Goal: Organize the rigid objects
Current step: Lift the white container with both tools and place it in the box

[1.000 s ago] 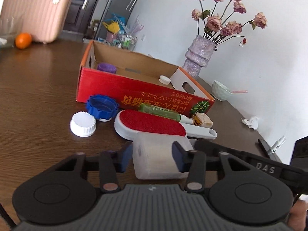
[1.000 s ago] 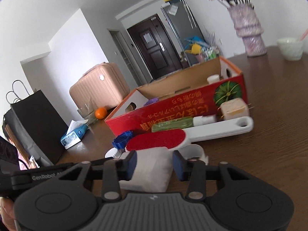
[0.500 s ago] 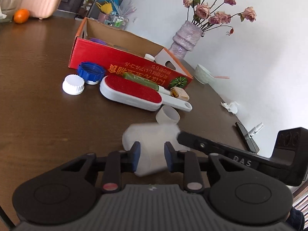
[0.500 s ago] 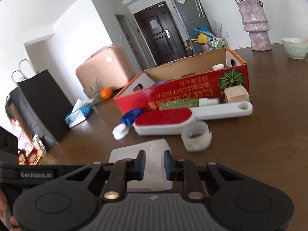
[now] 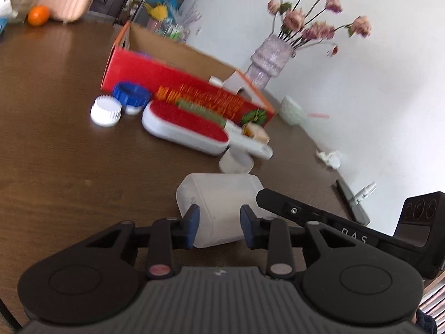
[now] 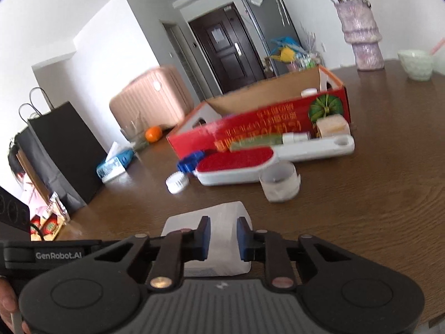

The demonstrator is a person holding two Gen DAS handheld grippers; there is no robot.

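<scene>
A frosted white plastic container [image 5: 219, 206] is held between both grippers above the table. My left gripper [image 5: 219, 226] is shut on one end of it. My right gripper [image 6: 222, 238] is shut on the container [image 6: 214, 222] from the other side; its arm [image 5: 333, 222] shows in the left wrist view. A clear round lid [image 6: 279, 181] lies on the table in front. Behind it lie a red lint brush [image 5: 186, 125], a green tube [image 6: 258, 140], a blue cap [image 5: 130, 94] and a white cap [image 5: 105, 110], all beside the red cardboard box [image 6: 264, 122].
A vase of flowers [image 5: 269, 55] and a pale green bowl [image 6: 415, 64] stand behind the box. An orange [image 6: 153, 133], a tissue pack [image 6: 114, 164], a black paper bag [image 6: 64, 150] and a pink suitcase [image 6: 150, 100] are at the left. A crumpled tissue [image 5: 329, 157] lies at right.
Both grippers have pulled back from the box with the container held between them. The clear lid that was on the container now stands apart on the table.
</scene>
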